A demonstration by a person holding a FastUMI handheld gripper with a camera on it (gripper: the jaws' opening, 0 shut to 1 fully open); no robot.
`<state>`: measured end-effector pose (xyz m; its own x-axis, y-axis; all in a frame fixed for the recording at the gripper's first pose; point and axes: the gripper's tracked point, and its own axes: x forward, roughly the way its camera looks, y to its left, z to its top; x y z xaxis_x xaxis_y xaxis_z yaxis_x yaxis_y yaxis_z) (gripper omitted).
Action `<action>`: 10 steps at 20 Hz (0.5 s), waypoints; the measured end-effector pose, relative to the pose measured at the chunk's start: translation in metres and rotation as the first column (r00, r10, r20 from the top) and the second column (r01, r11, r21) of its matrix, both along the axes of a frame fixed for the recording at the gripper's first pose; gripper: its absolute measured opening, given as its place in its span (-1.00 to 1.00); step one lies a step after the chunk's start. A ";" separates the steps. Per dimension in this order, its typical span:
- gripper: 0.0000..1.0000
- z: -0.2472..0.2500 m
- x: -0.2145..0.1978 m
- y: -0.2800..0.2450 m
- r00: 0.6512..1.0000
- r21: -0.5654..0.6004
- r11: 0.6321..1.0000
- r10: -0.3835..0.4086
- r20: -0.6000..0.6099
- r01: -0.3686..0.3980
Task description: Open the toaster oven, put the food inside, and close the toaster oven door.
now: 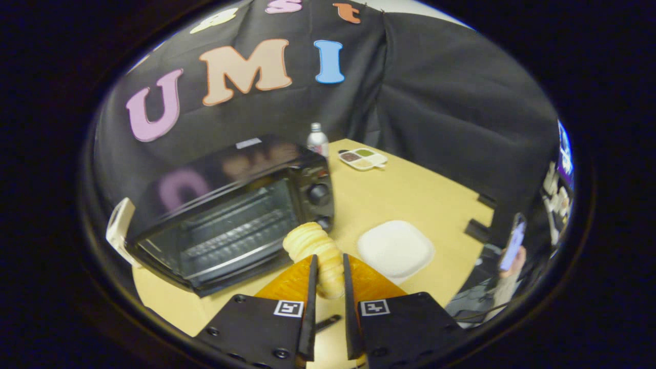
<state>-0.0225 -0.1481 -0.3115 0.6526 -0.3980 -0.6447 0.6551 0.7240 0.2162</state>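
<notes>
A pale, ridged croissant-like pastry sticks out from between my fingers, and my gripper is shut on it, holding it above the wooden table. Ahead and to the left stands the black toaster oven. Its glass door hangs open and down toward me, and the wire rack shows behind it. Two control knobs sit on the oven's right side. The pastry's far end hovers just in front of the open door's right corner.
A white square plate lies on the table right of my fingers. Farther back are a small divided dish with sauces and a bottle behind the oven. At the right, a person's hand holds a phone beyond the table's edge.
</notes>
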 end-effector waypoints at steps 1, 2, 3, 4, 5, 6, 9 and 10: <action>-0.48 -0.006 0.013 0.012 0.999 0.065 0.998 -0.001 0.044 -0.002; -0.48 -0.011 0.028 0.023 0.995 0.137 0.990 -0.027 0.095 0.014; -0.48 -0.015 0.043 0.030 0.987 0.196 0.980 -0.058 0.148 0.028; -0.48 -0.018 0.055 0.033 0.977 0.244 0.968 -0.104 0.186 0.057; -0.47 -0.024 0.063 0.034 0.967 0.280 0.956 -0.148 0.210 0.085; -0.47 -0.027 0.071 0.033 0.956 0.304 0.946 -0.189 0.223 0.116; -0.46 -0.032 0.096 0.038 0.941 0.339 0.931 -0.225 0.254 0.131; -0.46 -0.035 0.105 0.041 0.941 0.352 0.928 -0.222 0.255 0.124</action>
<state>0.0822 -0.1072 -0.3462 0.7678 -0.3213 -0.5543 0.6381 0.4615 0.6163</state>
